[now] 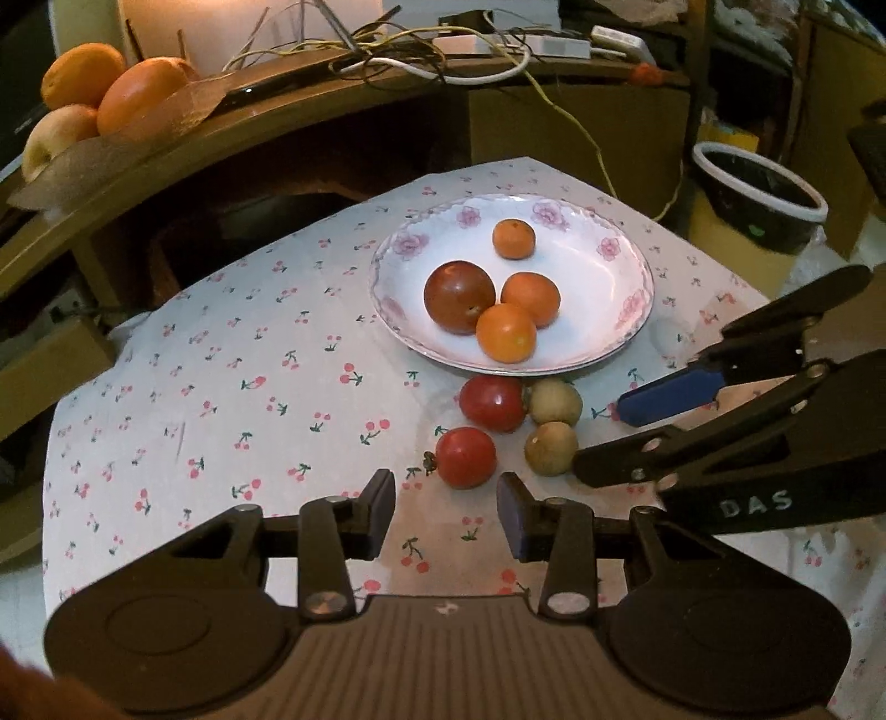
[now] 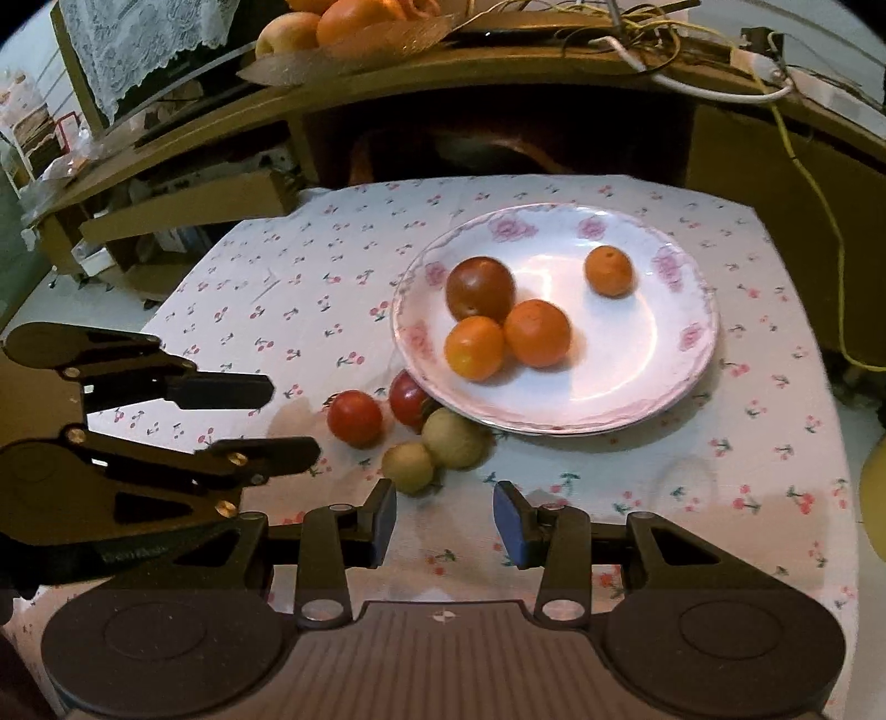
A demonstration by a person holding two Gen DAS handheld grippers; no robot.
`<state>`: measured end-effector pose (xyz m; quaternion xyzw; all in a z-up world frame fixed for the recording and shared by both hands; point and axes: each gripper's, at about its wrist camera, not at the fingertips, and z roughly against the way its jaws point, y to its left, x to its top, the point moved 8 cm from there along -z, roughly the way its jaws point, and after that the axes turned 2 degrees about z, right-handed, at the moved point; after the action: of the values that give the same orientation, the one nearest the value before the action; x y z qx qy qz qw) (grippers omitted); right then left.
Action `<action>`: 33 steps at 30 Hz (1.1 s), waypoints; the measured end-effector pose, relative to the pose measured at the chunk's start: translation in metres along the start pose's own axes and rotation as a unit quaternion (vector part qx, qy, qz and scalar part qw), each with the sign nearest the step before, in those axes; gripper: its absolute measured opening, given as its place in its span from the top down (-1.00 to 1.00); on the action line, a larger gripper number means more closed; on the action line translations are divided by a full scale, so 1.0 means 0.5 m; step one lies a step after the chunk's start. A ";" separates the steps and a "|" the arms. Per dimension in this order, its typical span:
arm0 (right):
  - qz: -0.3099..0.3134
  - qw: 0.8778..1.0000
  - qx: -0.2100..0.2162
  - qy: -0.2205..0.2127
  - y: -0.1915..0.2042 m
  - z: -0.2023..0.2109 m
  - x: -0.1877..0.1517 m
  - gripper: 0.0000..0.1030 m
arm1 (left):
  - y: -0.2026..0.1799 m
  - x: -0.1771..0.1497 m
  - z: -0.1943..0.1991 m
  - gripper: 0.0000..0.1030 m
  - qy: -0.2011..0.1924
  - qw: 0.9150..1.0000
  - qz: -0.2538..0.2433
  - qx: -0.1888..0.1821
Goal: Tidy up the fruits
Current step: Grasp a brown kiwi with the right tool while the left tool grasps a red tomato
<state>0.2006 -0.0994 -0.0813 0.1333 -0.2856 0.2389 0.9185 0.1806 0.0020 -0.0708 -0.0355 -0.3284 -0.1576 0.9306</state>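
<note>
Left hand-held gripper (image 1: pixel 446 512) released, empty, red tomato (image 1: pixel 465 457) just ahead between its fingers.

Lived-in home room, cherry-print tablecloth (image 1: pixel 221 387) on small table, floral plate (image 1: pixel 626 249), cluttered wooden desk (image 1: pixel 277 133) with tangled cables (image 1: pixel 443 61), lace cloth (image 2: pixel 138 39)

My table wears a white cherry-print tablecloth (image 1: pixel 249 387). On it sits a floral-rimmed plate (image 1: pixel 626 243), and just beside its near edge lie two red tomatoes (image 1: pixel 466 457) (image 1: pixel 492 402) and two small greenish-brown fruits (image 1: pixel 551 447) (image 1: pixel 555 402), clustered together on the cloth.
</note>
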 end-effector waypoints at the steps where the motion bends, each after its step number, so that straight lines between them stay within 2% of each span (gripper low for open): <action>1: 0.001 1.000 0.001 0.002 0.004 -0.006 0.001 0.19 | 0.003 -0.001 -0.004 0.12 0.002 1.000 -0.004 0.003; 12: -0.001 1.000 0.002 0.009 0.027 -0.044 0.010 0.24 | 0.027 -0.025 -0.010 0.11 0.013 1.000 -0.004 -0.006; 14: 0.004 1.000 -0.006 0.006 0.027 -0.043 0.010 0.36 | 0.024 -0.024 -0.012 0.11 0.011 1.000 -0.009 -0.010; 15: 0.003 1.000 -0.004 0.007 0.025 -0.043 0.010 0.52 | 0.021 -0.022 -0.014 0.11 0.009 1.000 -0.012 -0.012; 17: -0.002 1.000 0.006 0.012 0.023 -0.040 0.008 0.52 | 0.016 -0.015 -0.022 0.11 0.006 1.000 -0.016 -0.014; 20: 0.015 1.000 -0.001 0.011 0.022 -0.026 0.000 0.53 | 0.009 -0.002 -0.037 0.10 0.000 1.000 -0.016 -0.017; 27: 0.000 1.000 0.000 0.012 -0.009 0.006 -0.017 0.53 | -0.015 0.011 -0.069 0.10 -0.009 1.000 -0.021 -0.020; 31: -0.013 1.000 -0.002 0.024 -0.028 0.007 -0.031 0.52 | -0.018 0.015 -0.072 0.27 -0.007 1.000 -0.002 -0.026; 33: -0.017 1.000 -0.001 0.026 -0.032 0.008 -0.034 0.52 | -0.020 0.014 -0.068 0.36 -0.007 1.000 -0.005 -0.017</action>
<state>0.1947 -0.1207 -0.0900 0.1308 -0.2597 0.2259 0.9298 0.2030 -0.0154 -0.0936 -0.0510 -0.3320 -0.1675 0.9269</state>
